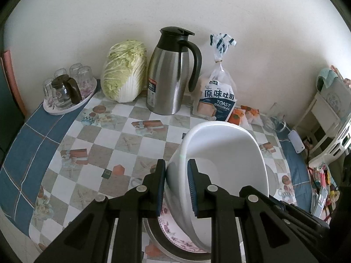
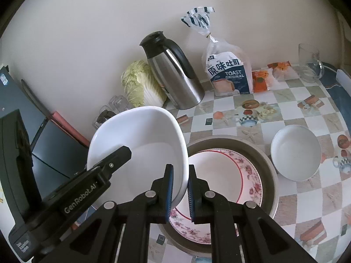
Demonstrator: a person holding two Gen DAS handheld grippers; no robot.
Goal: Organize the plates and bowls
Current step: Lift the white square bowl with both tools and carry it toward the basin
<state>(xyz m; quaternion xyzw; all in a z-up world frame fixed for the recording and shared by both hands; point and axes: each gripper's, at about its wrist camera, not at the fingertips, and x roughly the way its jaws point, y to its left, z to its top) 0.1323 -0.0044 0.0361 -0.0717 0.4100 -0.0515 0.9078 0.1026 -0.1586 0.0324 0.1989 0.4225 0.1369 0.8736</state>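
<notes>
Both claws grip the same white oval bowl, one on each side of its rim. The right claw pinches the rim edge nearest its own camera; the left claw clamps the opposite wall, one pad inside the bowl and one outside, and its black body shows across the bowl in the right wrist view. The bowl hangs off the worktop, tilted, its long axis running away from both cameras toward the wall.

What the coming move turns on is where the stack lies from this bowl. Below and just to the right, as the right wrist view has it, sits a round metal pan with a floral plate resting inside it; the bowl overlaps the plate's left edge in that view but appears to hang clear of it. A smaller round white bowl stands just right of the pan, apart from it.

My judgement: the oval bowl must travel rightward and settle level onto the plate. The right claw is nearer the pan, so that side probably leads while the left follows.
</notes>
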